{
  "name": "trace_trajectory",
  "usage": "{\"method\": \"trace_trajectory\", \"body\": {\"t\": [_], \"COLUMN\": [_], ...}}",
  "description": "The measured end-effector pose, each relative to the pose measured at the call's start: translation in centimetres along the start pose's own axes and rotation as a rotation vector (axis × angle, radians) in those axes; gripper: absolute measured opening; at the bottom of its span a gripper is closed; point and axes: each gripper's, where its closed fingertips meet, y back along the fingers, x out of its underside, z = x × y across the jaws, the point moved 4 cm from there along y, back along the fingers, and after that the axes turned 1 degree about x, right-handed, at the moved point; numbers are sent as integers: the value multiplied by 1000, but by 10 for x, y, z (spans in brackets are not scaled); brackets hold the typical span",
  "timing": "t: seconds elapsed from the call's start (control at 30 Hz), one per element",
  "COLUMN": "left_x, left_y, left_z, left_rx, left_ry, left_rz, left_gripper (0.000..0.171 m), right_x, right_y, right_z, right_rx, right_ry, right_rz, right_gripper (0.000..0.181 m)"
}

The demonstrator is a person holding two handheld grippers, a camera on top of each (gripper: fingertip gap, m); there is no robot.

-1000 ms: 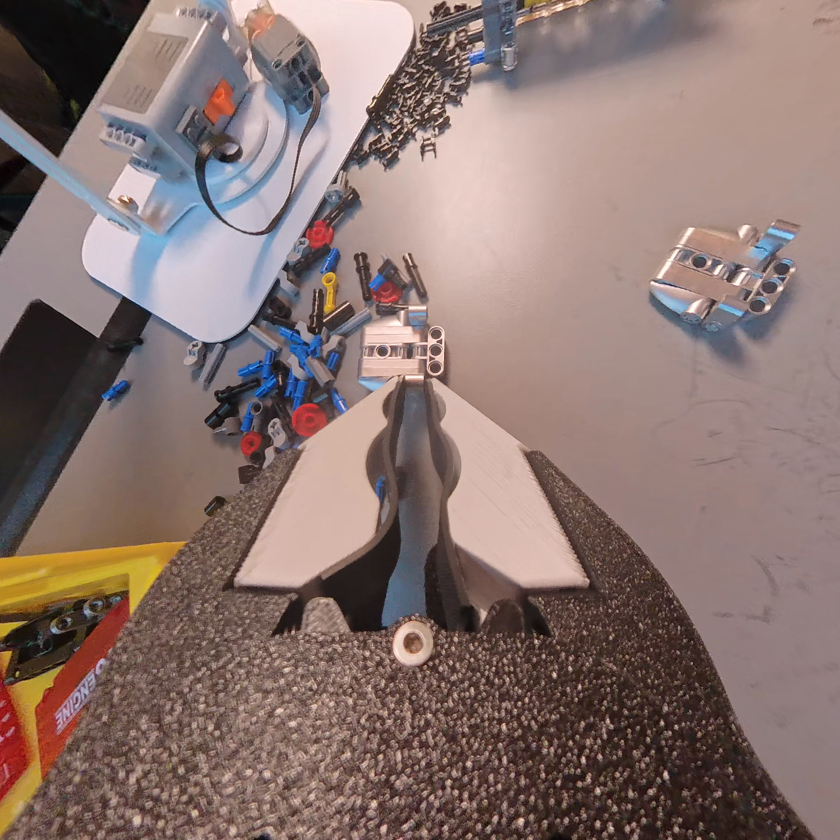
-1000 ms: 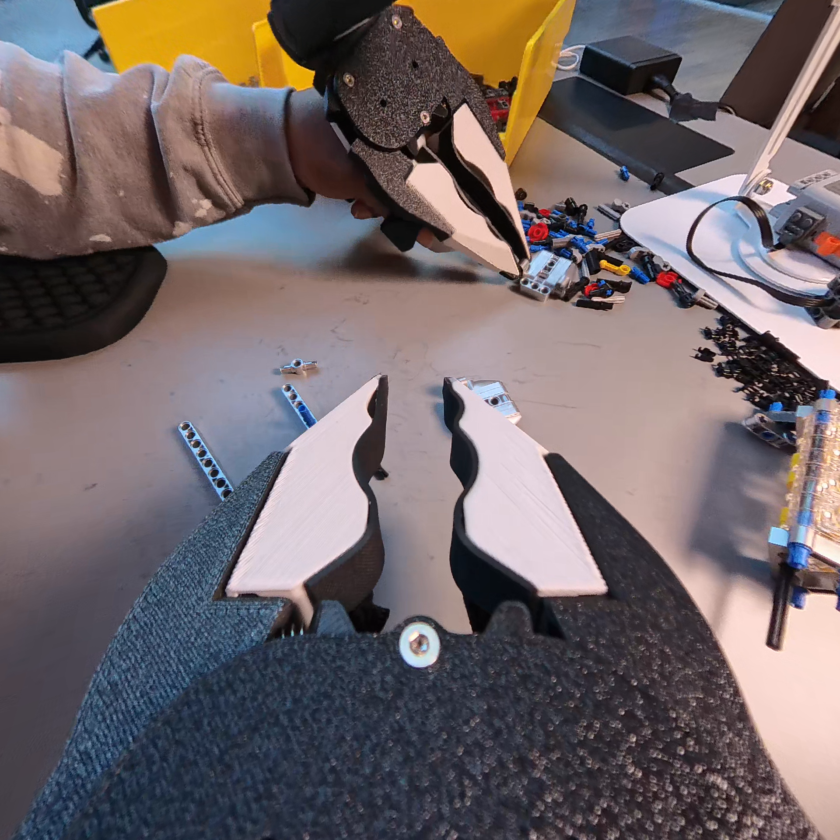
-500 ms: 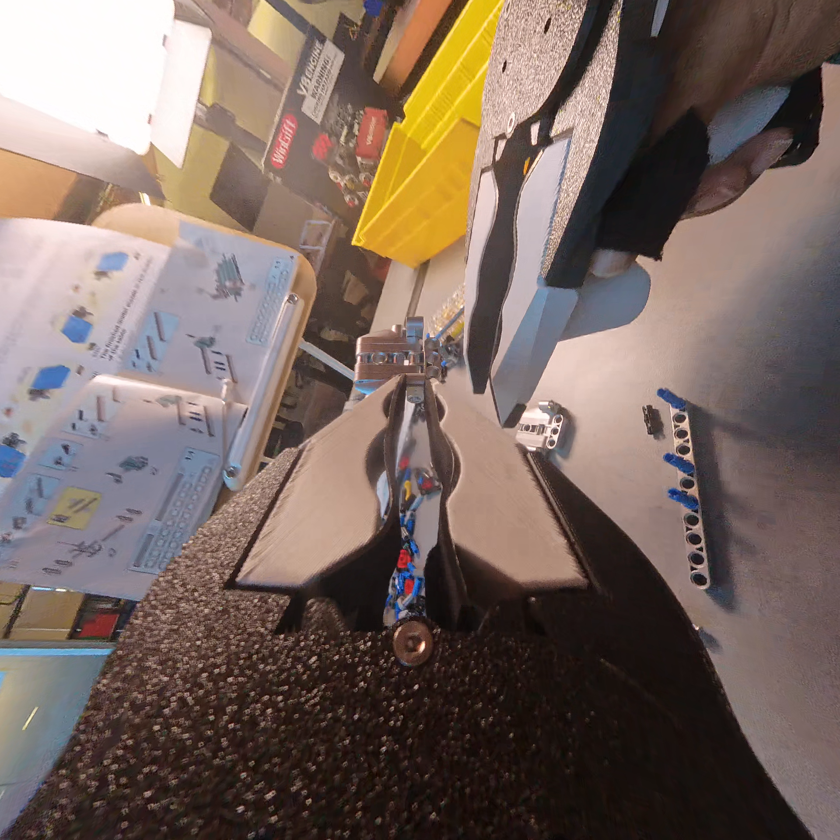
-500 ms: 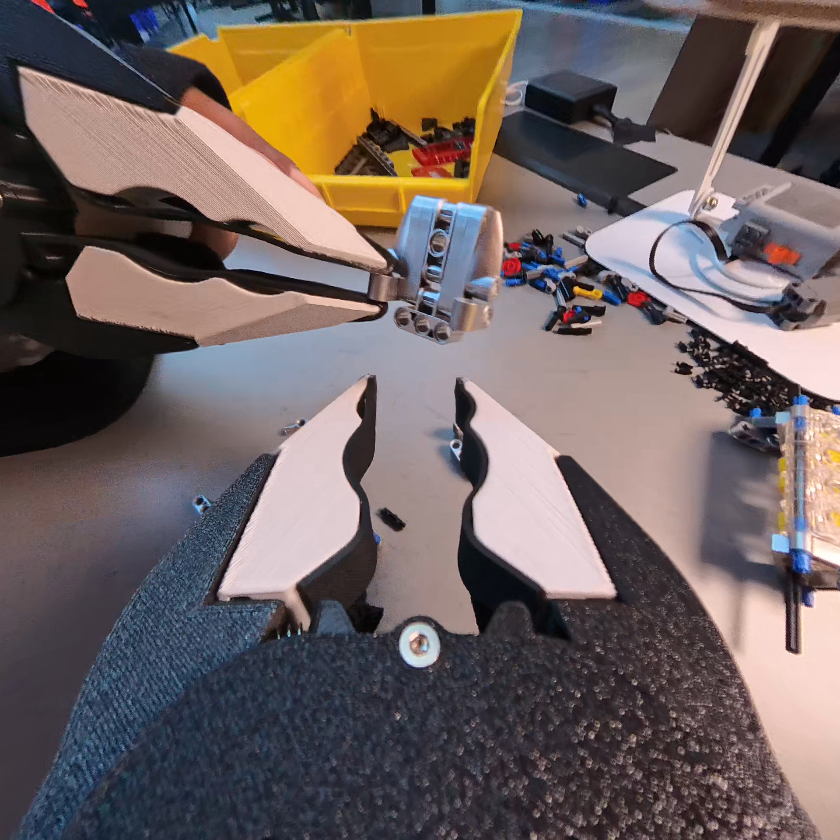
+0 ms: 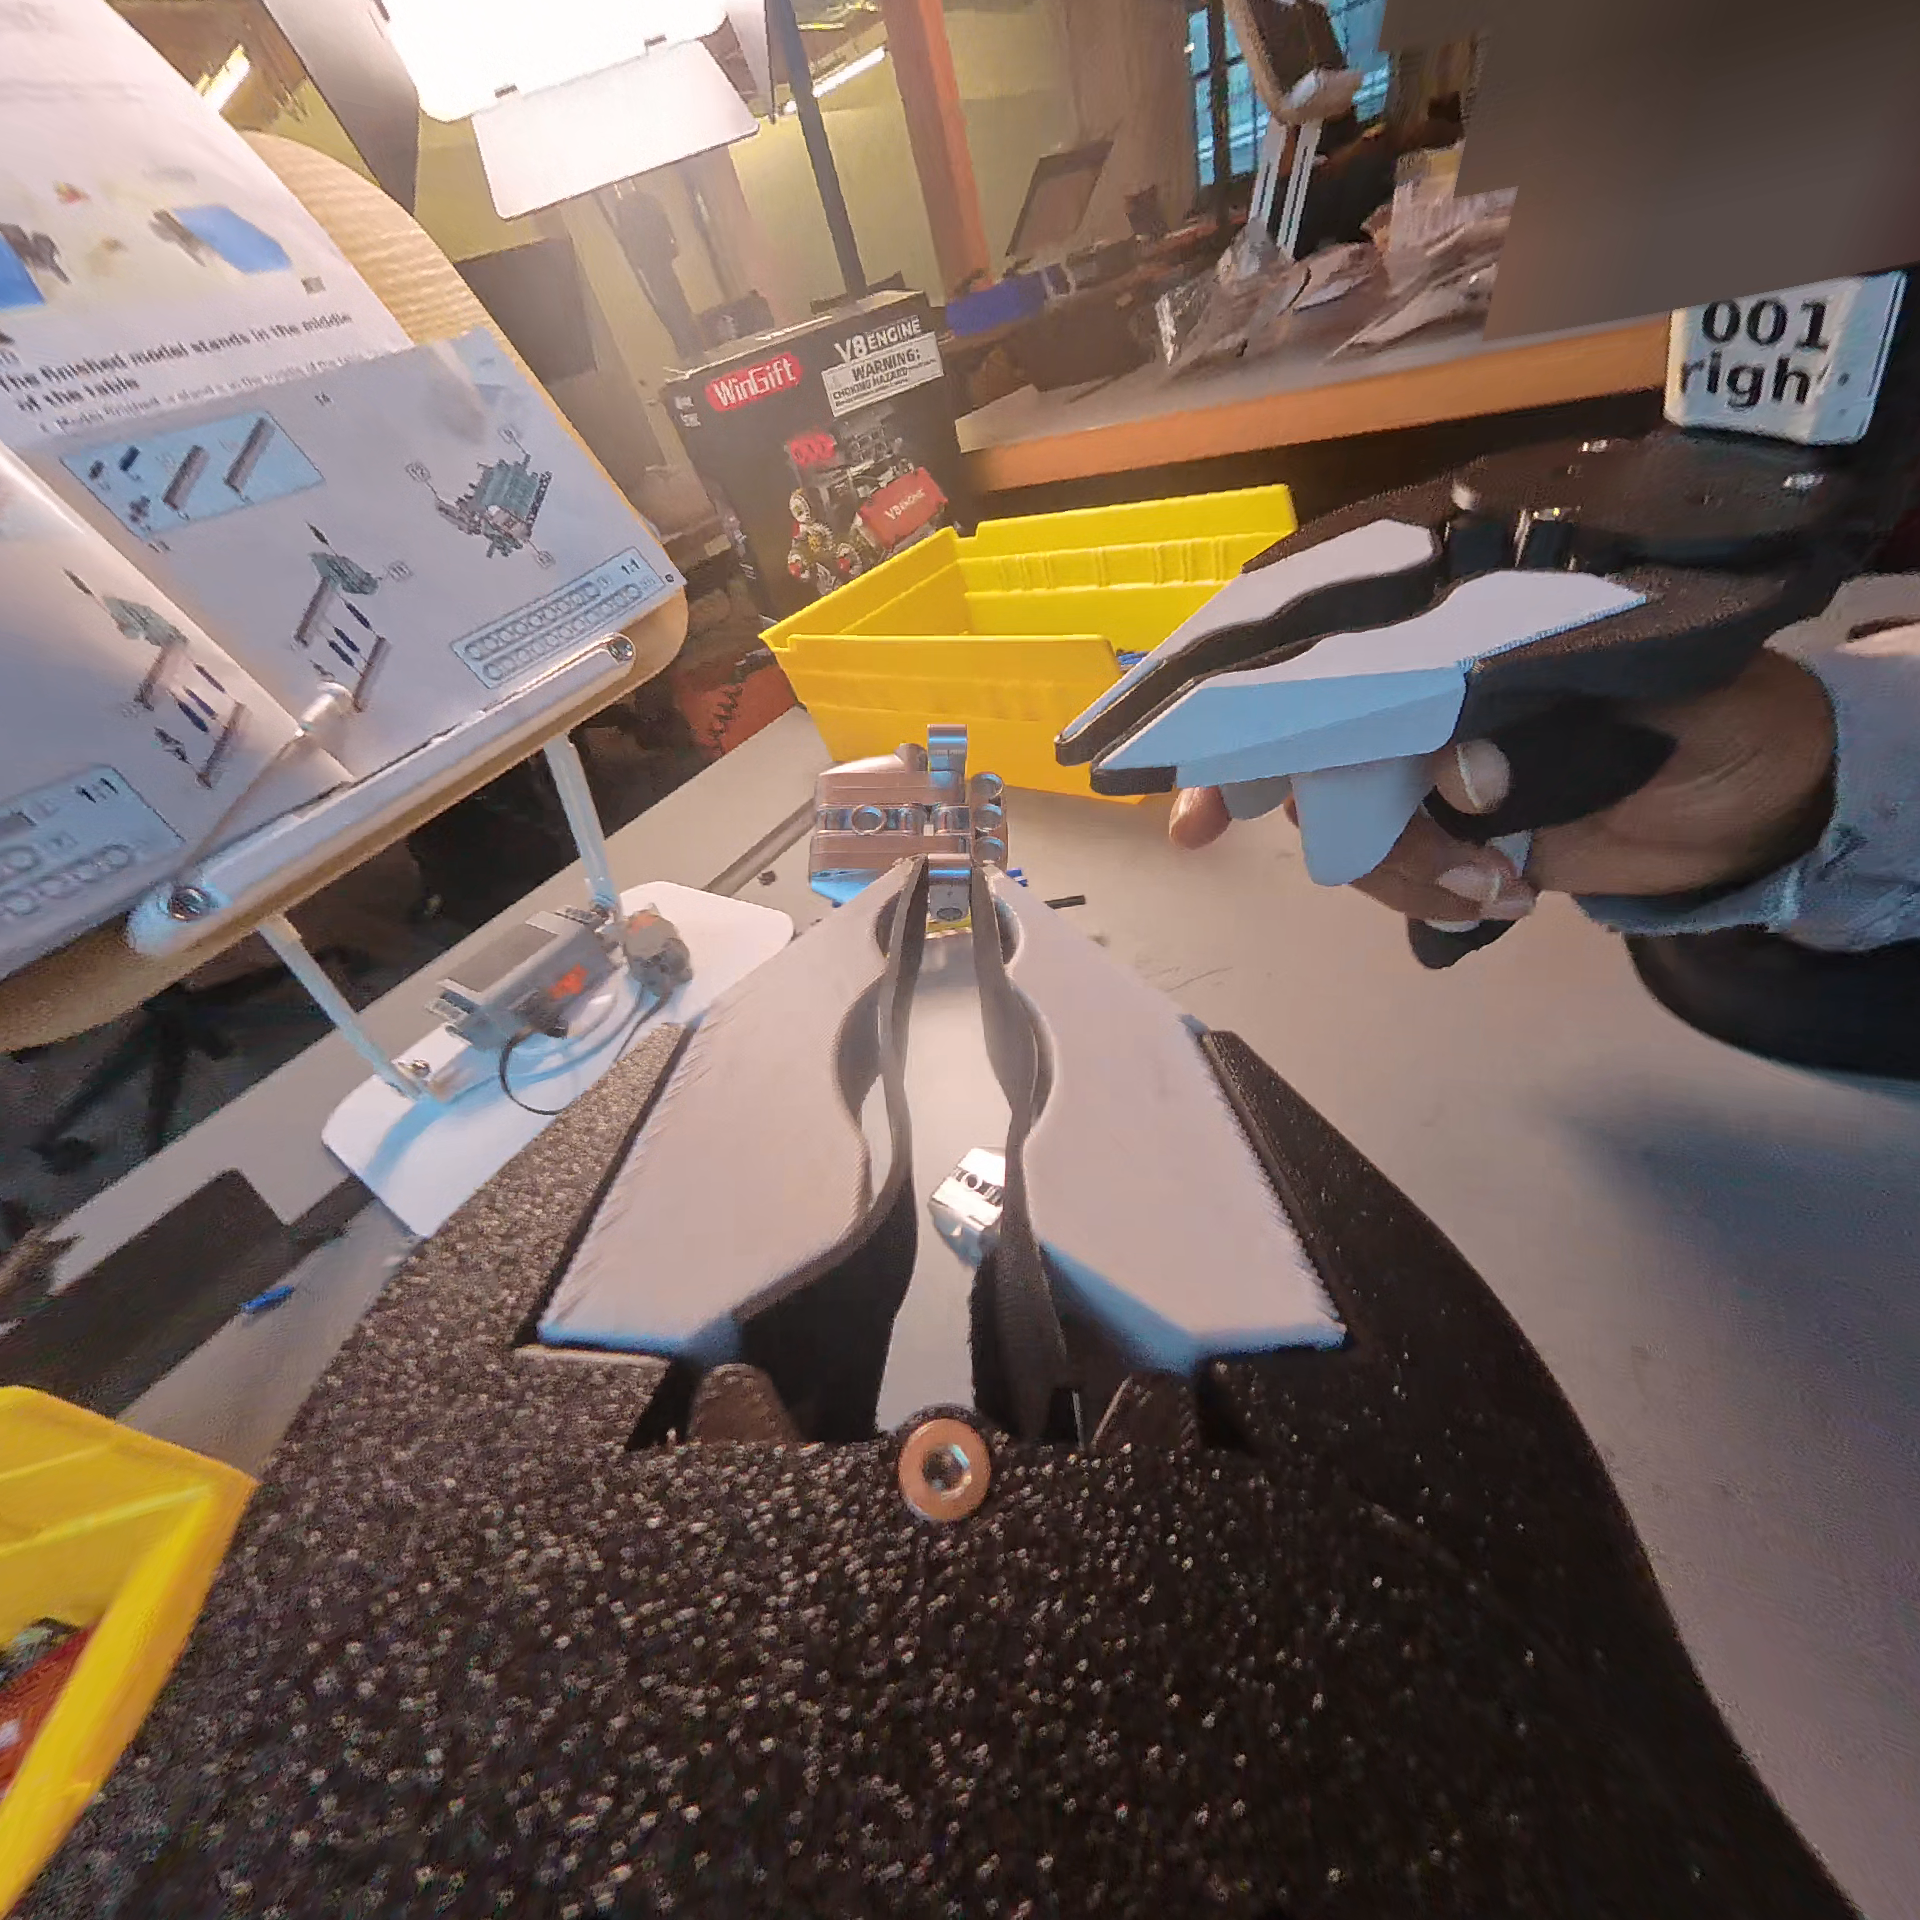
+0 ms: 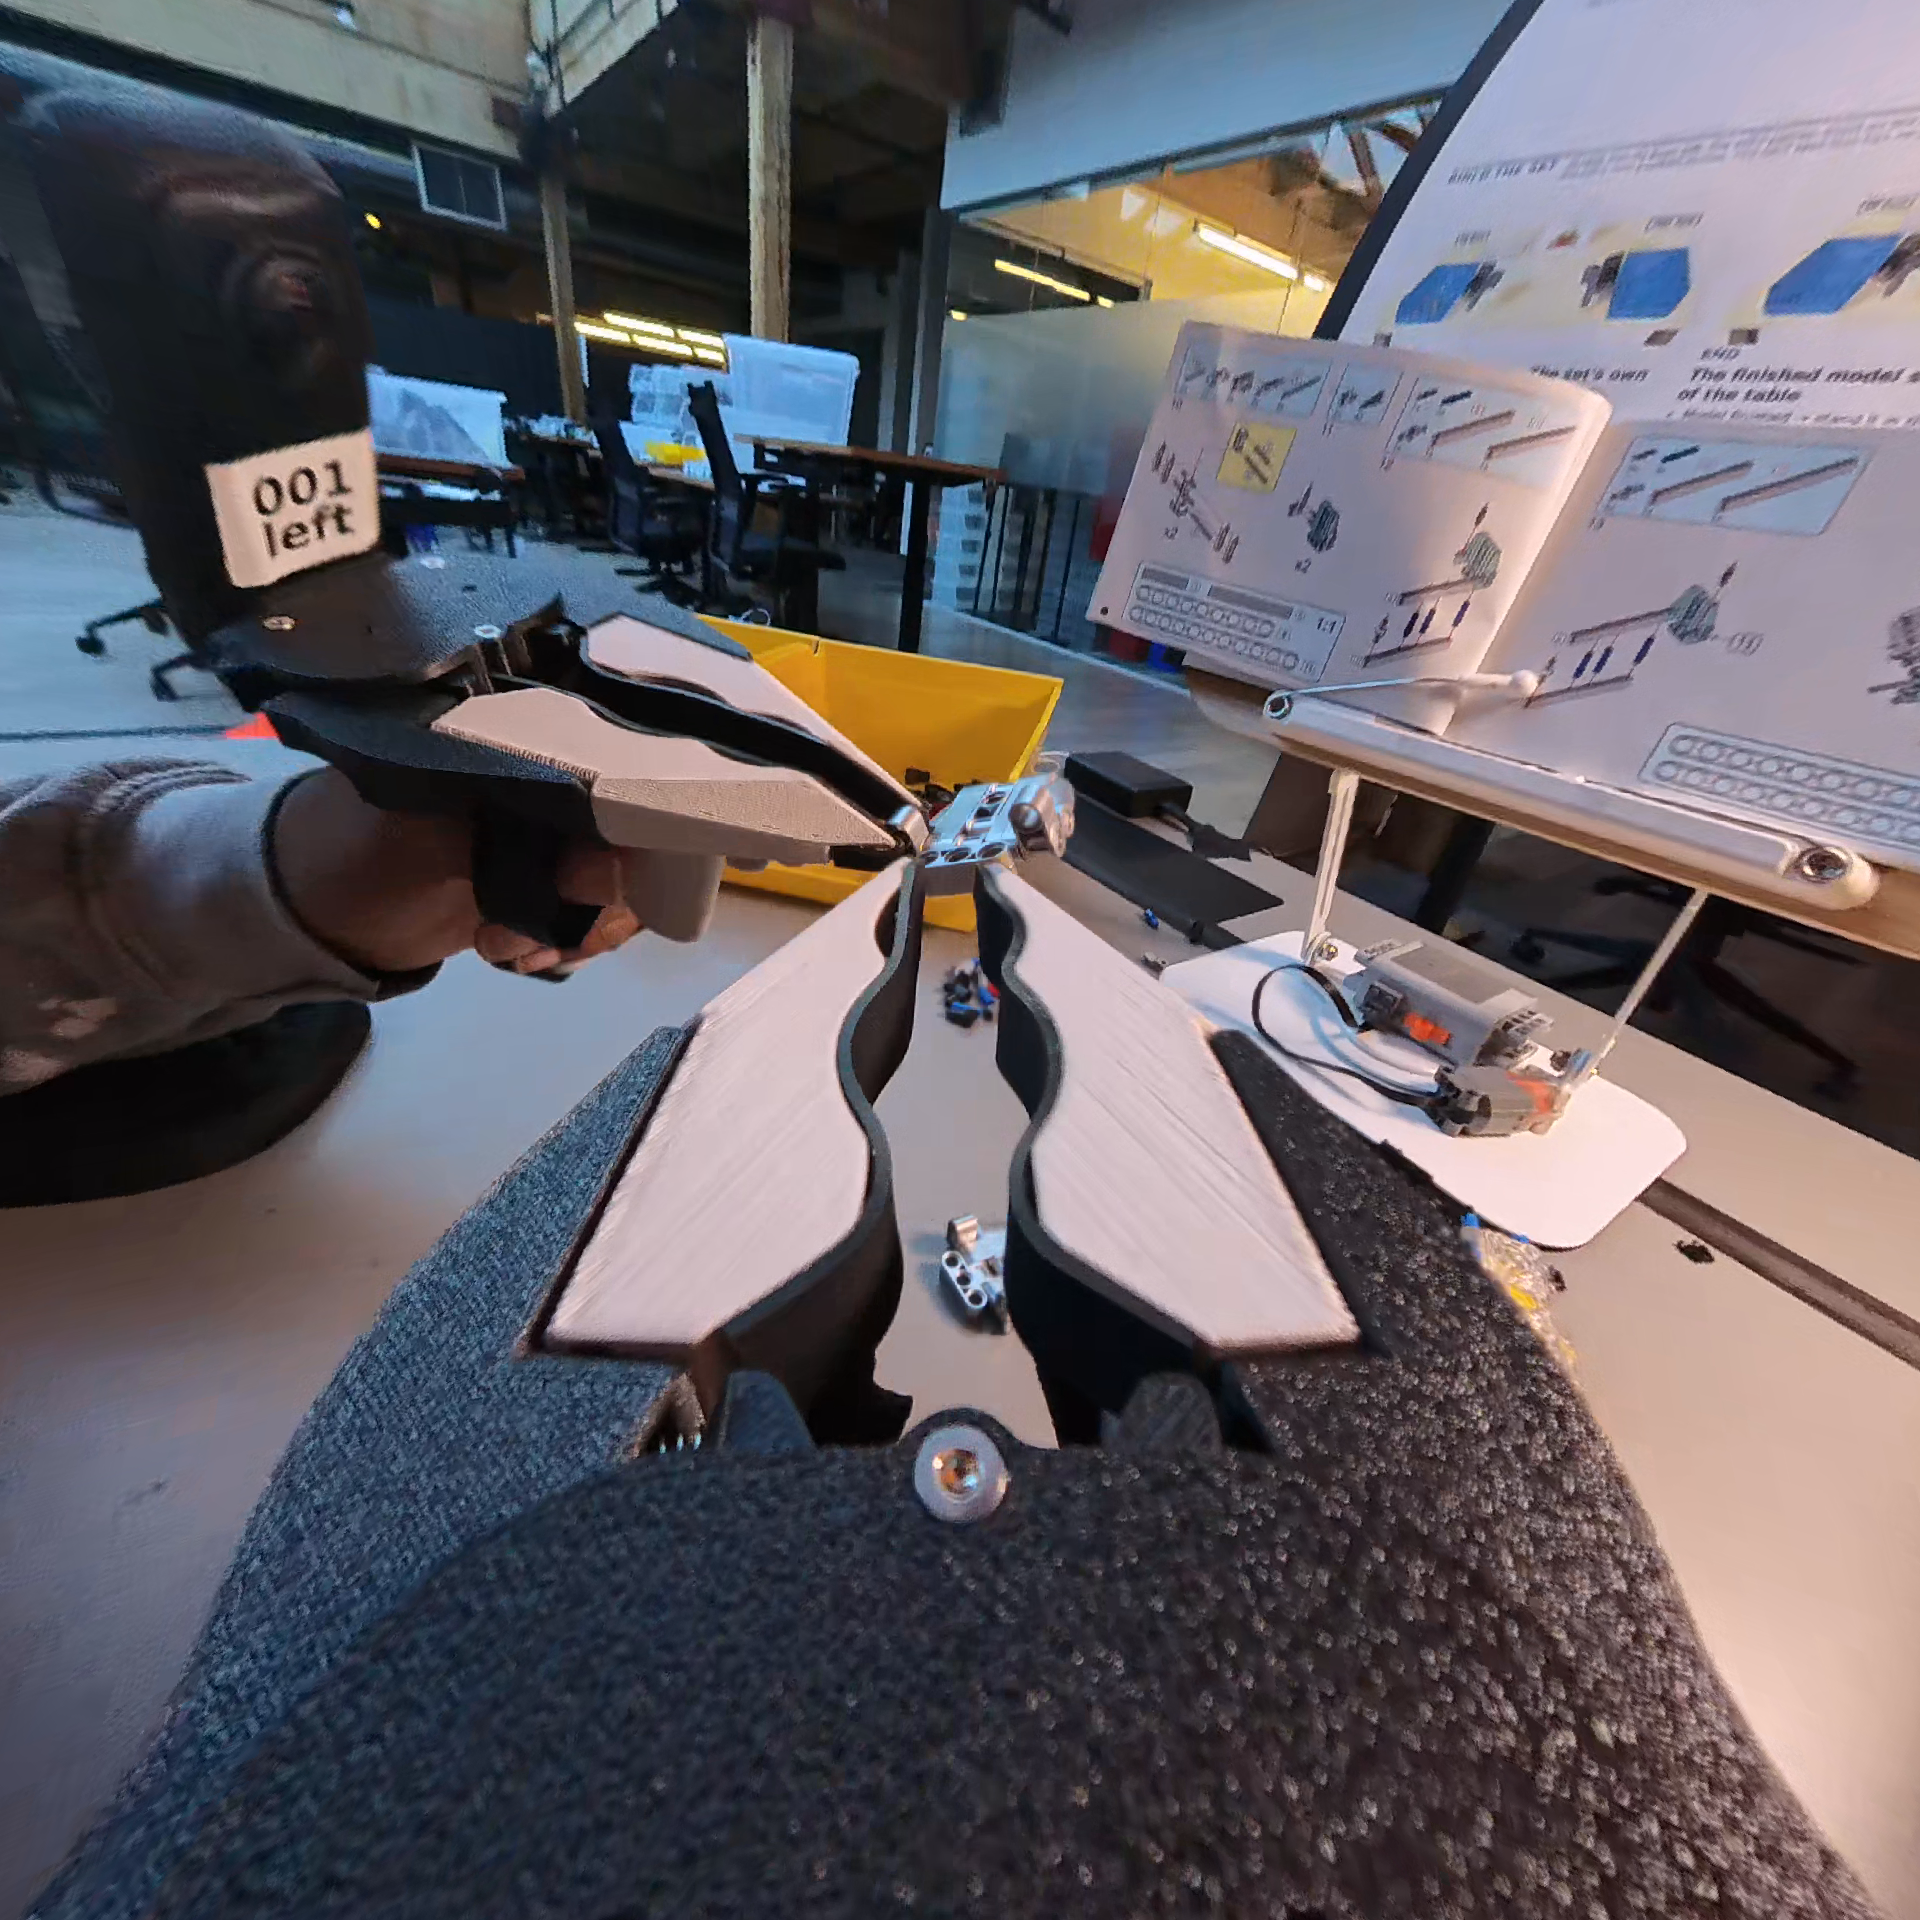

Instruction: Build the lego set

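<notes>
the left hand-held gripper (image 5: 948,871) is pinched nearly closed on a silver brick assembly (image 5: 902,812), holding it up off the grey worktop (image 5: 1558,1195) at about twelve o'clock in its own view. in the right wrist view the same silver brick assembly (image 6: 995,821) hangs at the tips of the left hand-held gripper (image 6: 902,831), just above the right hand-held gripper (image 6: 948,883), whose jaws stand a narrow gap apart with nothing between them; whether its tips touch the assembly cannot be told. from the left wrist view the right hand-held gripper (image 5: 1081,748) comes in from two o'clock, a hand (image 5: 1621,810) wrapped round its grip, its tips just beside the assembly. a second small silver piece (image 6: 971,1273) lies on the worktop under the right gripper's fingers. a yellow bin (image 5: 997,644) sits beyond at twelve o'clock. at ten o'clock an instruction booklet (image 5: 312,582) rests on a stand, and a grey motor block with a black cable (image 5: 561,977) sits on the stand's white base (image 5: 416,1153). loose small pegs (image 6: 966,992) lie scattered on the worktop.
</notes>
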Motion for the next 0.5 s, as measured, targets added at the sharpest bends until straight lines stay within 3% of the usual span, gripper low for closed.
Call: {"method": "trace_trajectory", "body": {"t": [0.1, 0.2, 0.33, 0.4, 0.47, 0.5], "left_x": [-2, -4, -3, -1, 3, 6], "left_y": [1, 1, 1, 1, 0, -1], "left_z": [-2, -4, -3, -1, 2, 4], "left_rx": [32, 51, 10, -28, -71, -96], "left_ry": [98, 158, 125, 82, 45, 23], "left_rz": [-31, -53, -38, -13, 19, 41], "left_gripper": [5, 5, 6, 5, 5, 5], "right_x": [-6, -9, -16, -20, -25, -27], "right_y": [4, 6, 8, 10, 14, 18], "right_z": [0, 2, 1, -3, -7, -7], "right_rx": [-29, -77, -152, -190, -253, -316], "right_ry": [-50, -111, -272, -396, -535, -620], "right_rz": [-57, -107, -186, -231, -295, -335], "right_gripper": [12, 29, 76, 88, 72, 49]}}
